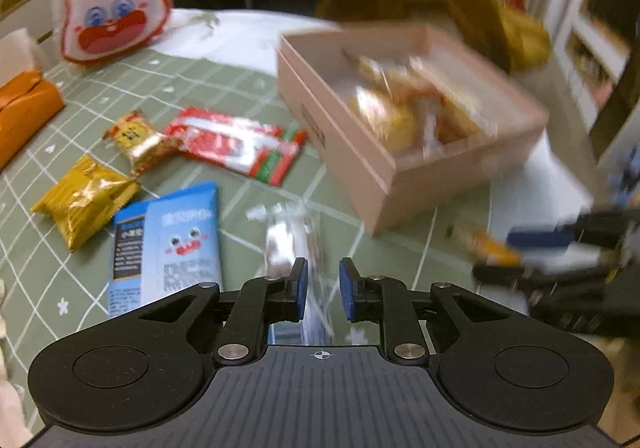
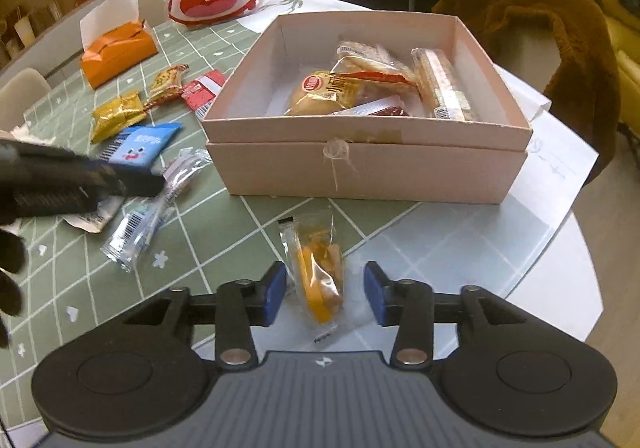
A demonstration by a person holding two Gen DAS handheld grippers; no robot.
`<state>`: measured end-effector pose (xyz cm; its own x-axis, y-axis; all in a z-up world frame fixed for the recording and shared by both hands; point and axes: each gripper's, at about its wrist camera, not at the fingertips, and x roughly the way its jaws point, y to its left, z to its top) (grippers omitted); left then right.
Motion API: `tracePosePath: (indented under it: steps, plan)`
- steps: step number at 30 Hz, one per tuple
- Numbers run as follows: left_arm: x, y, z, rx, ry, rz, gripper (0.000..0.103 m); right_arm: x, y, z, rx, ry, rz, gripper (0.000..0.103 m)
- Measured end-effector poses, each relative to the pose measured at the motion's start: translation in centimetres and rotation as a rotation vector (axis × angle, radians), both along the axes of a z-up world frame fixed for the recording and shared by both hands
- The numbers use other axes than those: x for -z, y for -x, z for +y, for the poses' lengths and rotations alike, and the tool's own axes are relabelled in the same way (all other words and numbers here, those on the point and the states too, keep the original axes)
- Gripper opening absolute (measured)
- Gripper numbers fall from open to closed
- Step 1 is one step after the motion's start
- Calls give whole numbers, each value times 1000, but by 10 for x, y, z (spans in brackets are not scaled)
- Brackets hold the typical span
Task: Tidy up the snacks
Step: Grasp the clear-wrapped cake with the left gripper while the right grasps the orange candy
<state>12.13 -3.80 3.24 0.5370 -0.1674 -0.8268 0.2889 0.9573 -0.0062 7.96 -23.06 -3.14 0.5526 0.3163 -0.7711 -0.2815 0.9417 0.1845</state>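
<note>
On the blue packet — blurred Chinese print, nothing legible.

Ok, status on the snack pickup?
Right gripper: jaws open astride orange packet. Left gripper: jaws narrow around clear packet, grip unclear. Pink box unobstructed.

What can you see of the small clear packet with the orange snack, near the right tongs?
The small clear plastic packet with an orange snack lies flat on the table, where the green checked cloth meets the bare white top. It is sealed, with crimped ends and orange-yellow pieces inside. It lies lengthwise between the blue pads of the right tongs, which do not press on it. It lies apart from the pink cardboard box behind it.
</note>
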Motion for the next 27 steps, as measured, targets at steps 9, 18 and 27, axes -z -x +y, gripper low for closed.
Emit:
tracePosePath:
  steps: [9,18,27]
  plan:
    - [3,-6,-3,91,107,120,57,4,6,1,-67,28,-43,63]
    - [3,-26,17,-65,79,55,55,8,13,16,-120,105,-86,77]
    - [9,-40,15,-85,68,59,46,4,8,18,-94,117,-77,52]
